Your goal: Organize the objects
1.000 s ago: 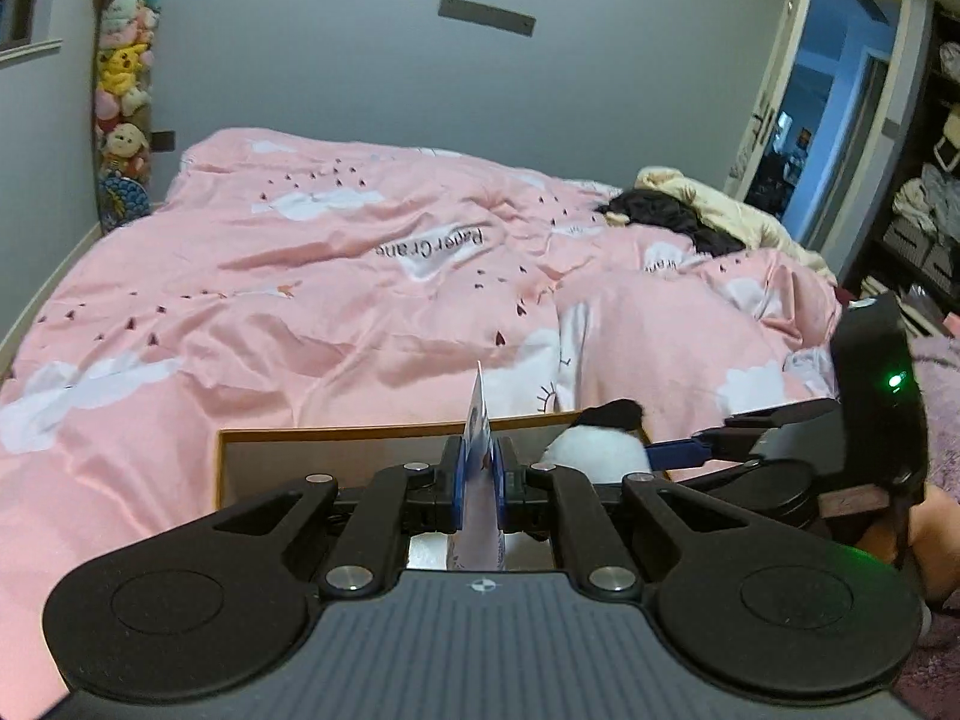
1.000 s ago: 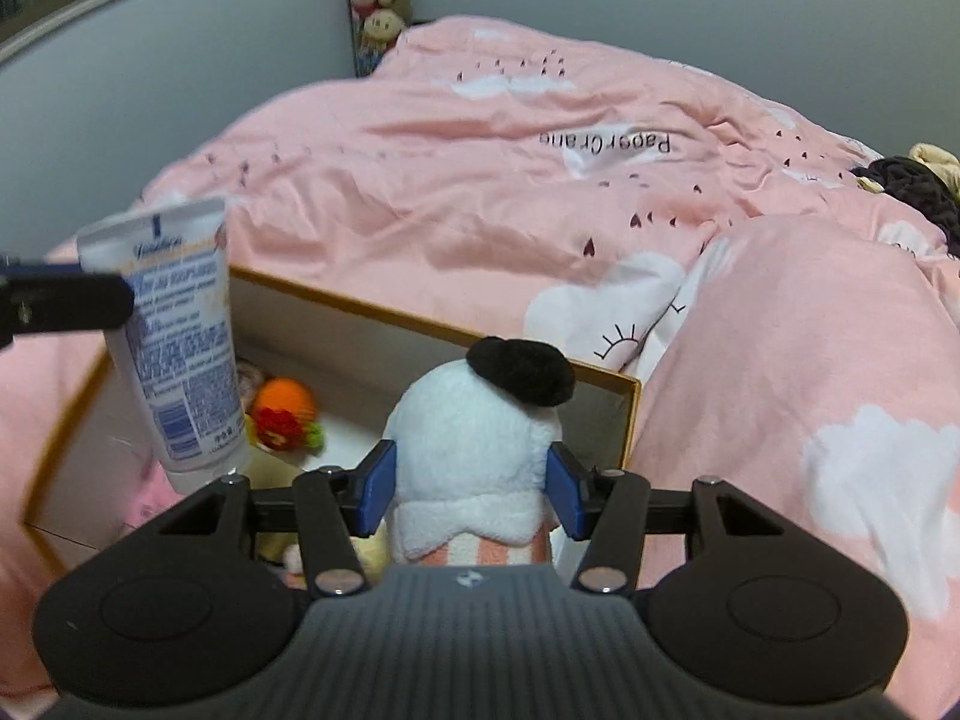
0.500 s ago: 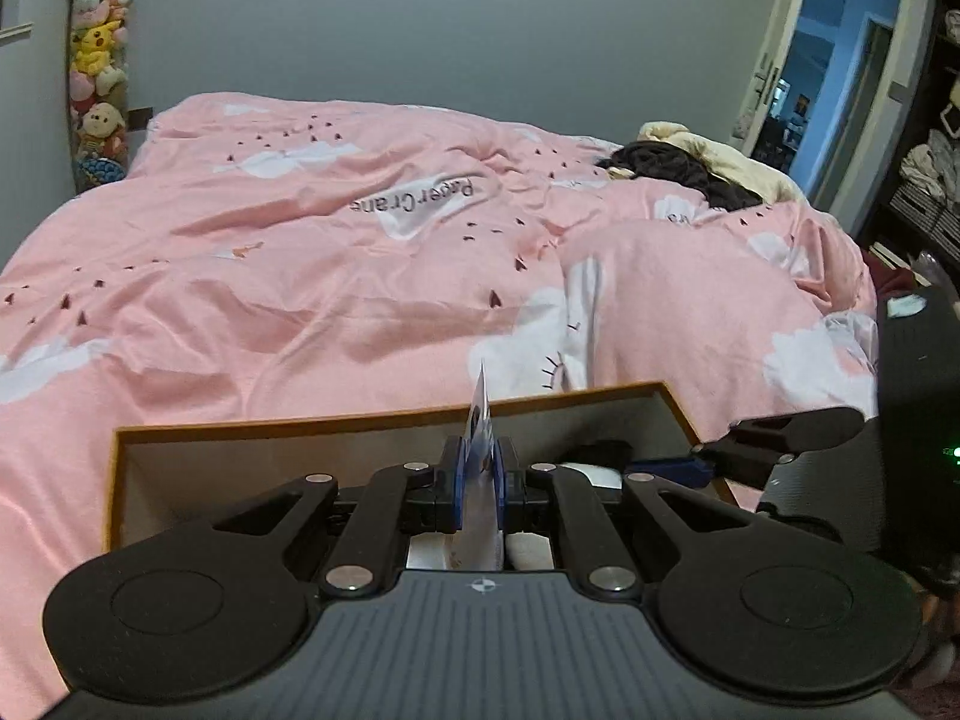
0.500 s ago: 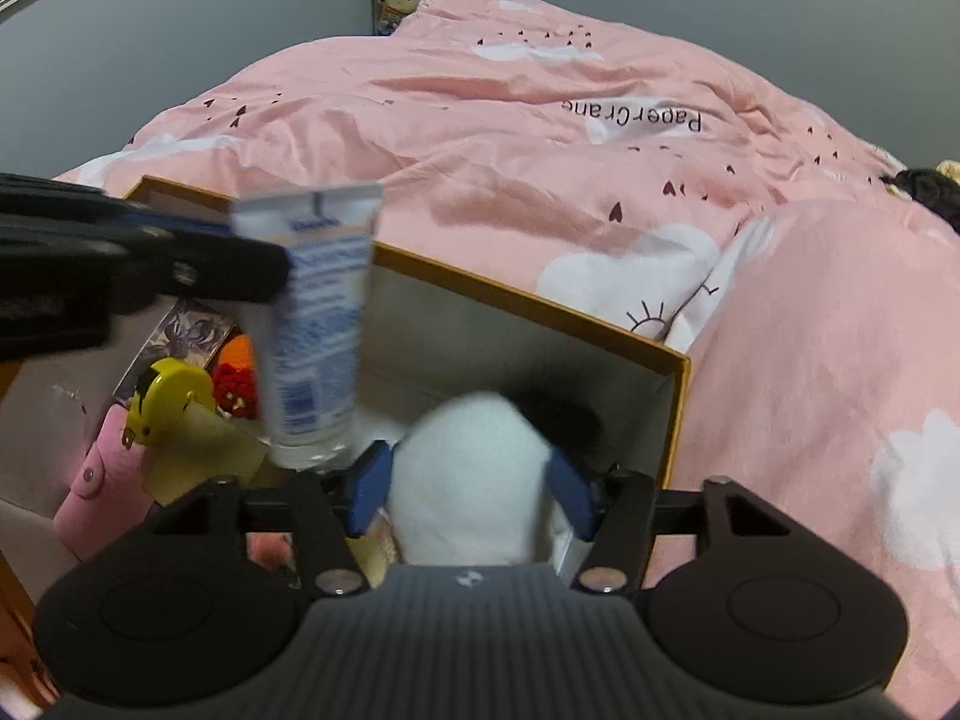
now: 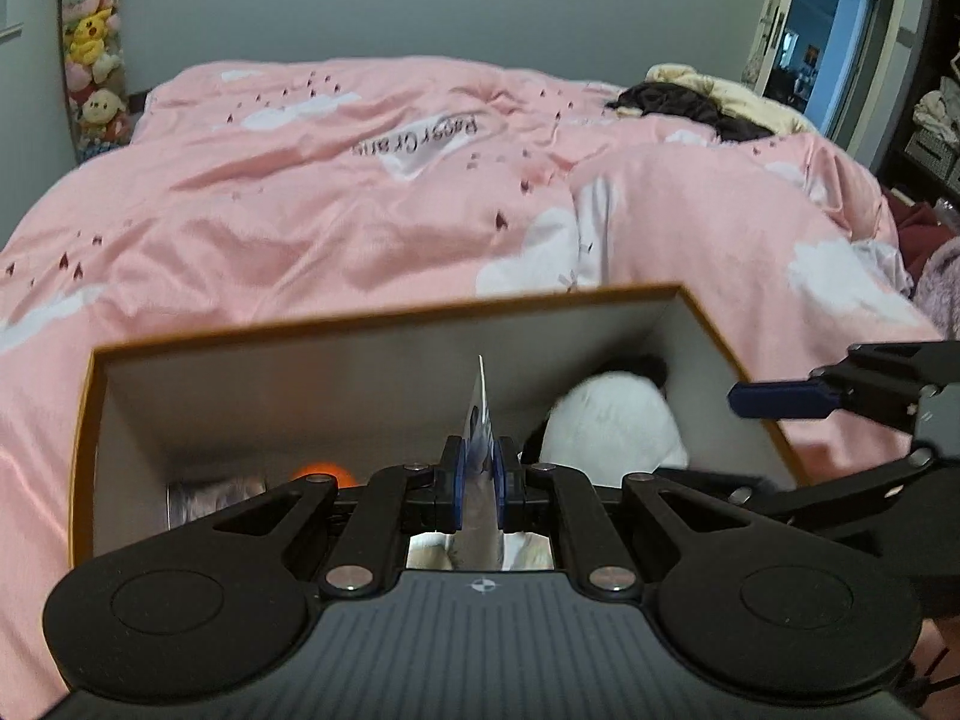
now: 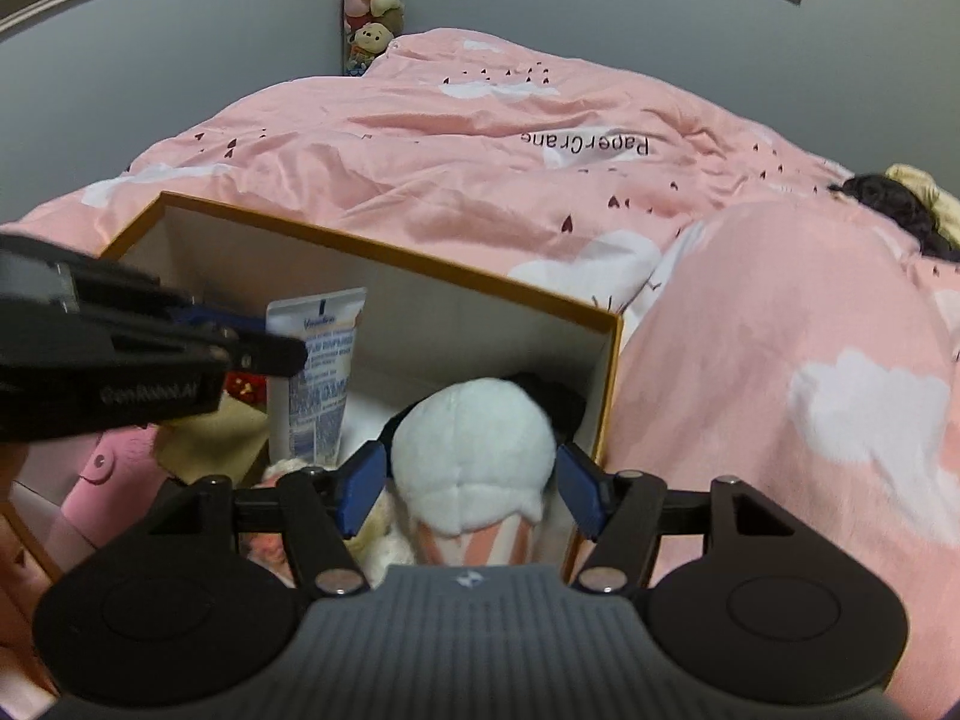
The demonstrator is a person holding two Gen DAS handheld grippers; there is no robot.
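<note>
An open cardboard box (image 5: 384,324) (image 6: 384,252) with an orange rim sits on the pink bed. My left gripper (image 5: 479,483) is shut on the flat end of a white tube (image 6: 315,372) and holds it upright inside the box; the tube shows edge-on in the left wrist view (image 5: 480,420). My right gripper (image 6: 471,489) is open, its blue pads apart from the sides of a white plush toy (image 6: 474,444) with a black top, which sits in the box's right corner (image 5: 612,420).
The box also holds an orange toy (image 5: 321,471), a pink item (image 6: 102,480) and a yellowish piece (image 6: 210,438). The pink duvet (image 6: 600,180) surrounds the box. Dark clothes (image 5: 690,102) lie at the far right of the bed. A column of plush toys (image 5: 90,60) hangs in the corner.
Both grippers have moved down into the box. The tube has dropped below the rim. My right gripper's pads have spread off the plush toy, which now sits in the box.
</note>
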